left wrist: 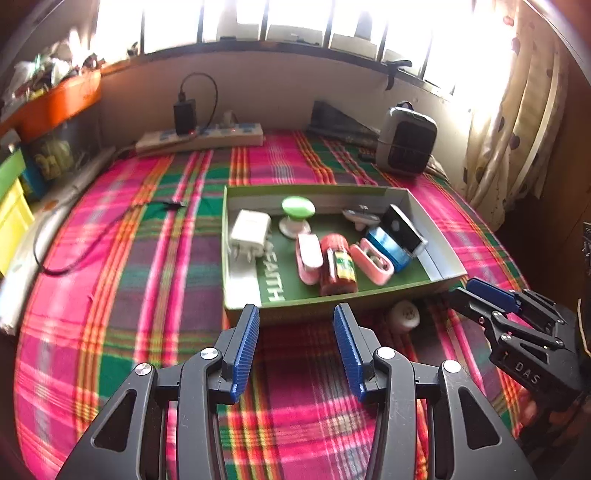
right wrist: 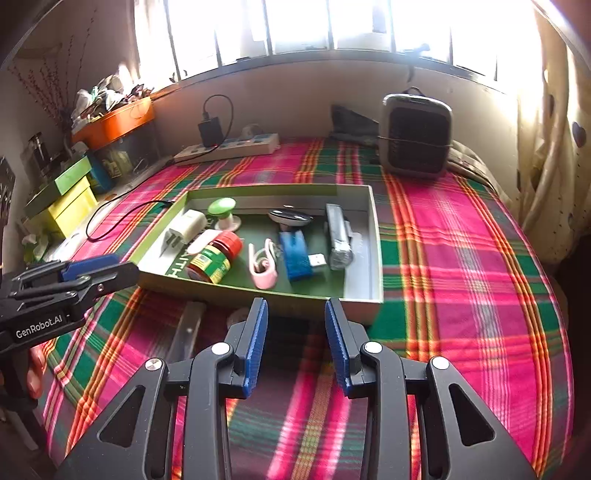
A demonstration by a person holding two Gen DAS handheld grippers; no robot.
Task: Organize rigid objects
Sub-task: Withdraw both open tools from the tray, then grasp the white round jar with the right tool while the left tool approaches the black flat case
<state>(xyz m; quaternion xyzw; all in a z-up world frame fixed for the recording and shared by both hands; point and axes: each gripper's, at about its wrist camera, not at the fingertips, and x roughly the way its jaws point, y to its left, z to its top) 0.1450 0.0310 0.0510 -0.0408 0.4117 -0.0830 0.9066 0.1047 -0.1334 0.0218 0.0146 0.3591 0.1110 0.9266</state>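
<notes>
Green-lined cardboard tray, frame centre on plaid blanket: holds white charger, red-capped jar, pink clips, blue drive, apparently gathered for sorting. Left gripper wide, empty; right gripper narrower, empty. White round item lies outside, just below the tray.

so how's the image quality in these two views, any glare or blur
Left wrist view: the window is blown out white, the plaid cloth smears toward the left edge, the box stays fairly sharp. Right wrist view: the same window glare washes out the curtain; fisheye bends the sill, and the left gripper looks soft.
</notes>
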